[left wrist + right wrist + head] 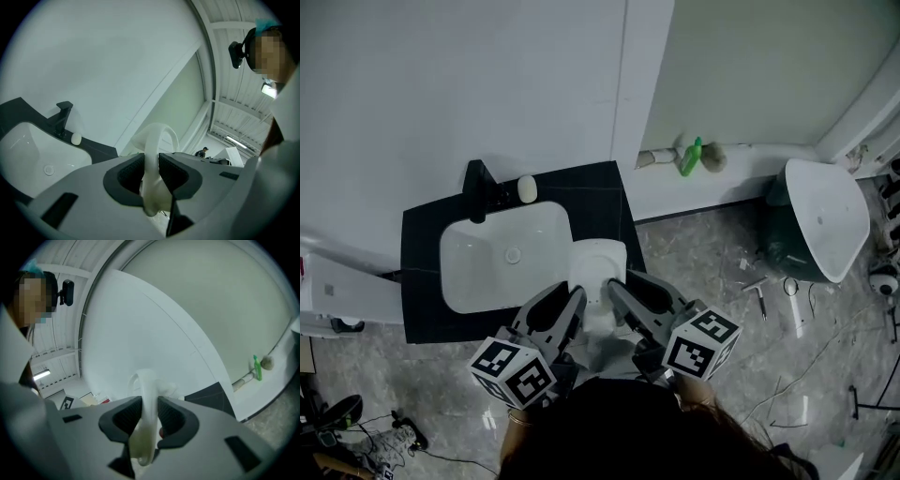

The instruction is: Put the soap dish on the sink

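Observation:
The white soap dish hangs over the right end of the black sink counter, just right of the white basin. My left gripper is shut on its left rim and my right gripper on its right rim. In the left gripper view the dish's rim stands pinched between the dark pads of the left gripper. In the right gripper view the dish is clamped the same way by the right gripper. A black faucet and a pale oval soap sit behind the basin.
A second white basin rests on a dark green tub at the right. A green bottle lies by the wall pipe. Small tools and cables lie on the marble floor. A white unit stands left of the counter.

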A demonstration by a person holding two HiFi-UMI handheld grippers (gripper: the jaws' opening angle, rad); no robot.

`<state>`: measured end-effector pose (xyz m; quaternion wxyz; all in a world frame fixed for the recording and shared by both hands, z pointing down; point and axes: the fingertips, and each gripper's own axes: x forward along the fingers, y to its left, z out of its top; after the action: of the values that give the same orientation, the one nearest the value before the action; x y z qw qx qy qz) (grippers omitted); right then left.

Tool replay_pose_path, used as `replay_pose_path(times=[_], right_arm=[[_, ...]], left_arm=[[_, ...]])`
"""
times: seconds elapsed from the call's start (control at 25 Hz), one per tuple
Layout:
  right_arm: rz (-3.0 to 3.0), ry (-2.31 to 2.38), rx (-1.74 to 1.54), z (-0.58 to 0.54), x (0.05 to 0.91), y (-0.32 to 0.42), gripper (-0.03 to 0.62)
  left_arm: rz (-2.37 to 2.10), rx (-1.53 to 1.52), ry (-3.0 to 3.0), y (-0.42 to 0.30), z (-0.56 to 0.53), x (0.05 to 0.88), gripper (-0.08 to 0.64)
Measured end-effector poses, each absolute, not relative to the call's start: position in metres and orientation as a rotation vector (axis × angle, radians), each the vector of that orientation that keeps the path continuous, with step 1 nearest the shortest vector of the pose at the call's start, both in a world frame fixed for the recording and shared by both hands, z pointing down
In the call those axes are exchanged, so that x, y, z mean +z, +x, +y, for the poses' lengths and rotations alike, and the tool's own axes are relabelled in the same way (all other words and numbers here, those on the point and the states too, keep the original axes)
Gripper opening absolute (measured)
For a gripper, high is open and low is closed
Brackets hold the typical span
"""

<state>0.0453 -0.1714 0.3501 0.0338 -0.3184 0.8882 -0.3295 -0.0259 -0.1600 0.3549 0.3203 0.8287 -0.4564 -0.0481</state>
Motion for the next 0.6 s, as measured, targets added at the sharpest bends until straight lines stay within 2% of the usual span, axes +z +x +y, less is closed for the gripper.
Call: replay_pose_path(times=[0.6], right_arm=[[2.821,-0.907,-1.046,-0.319,0.385,-0.008,0.115]], left_arm=[[-1.279,-0.126,2.087,-0.078,-0.302,0.391,0.100]])
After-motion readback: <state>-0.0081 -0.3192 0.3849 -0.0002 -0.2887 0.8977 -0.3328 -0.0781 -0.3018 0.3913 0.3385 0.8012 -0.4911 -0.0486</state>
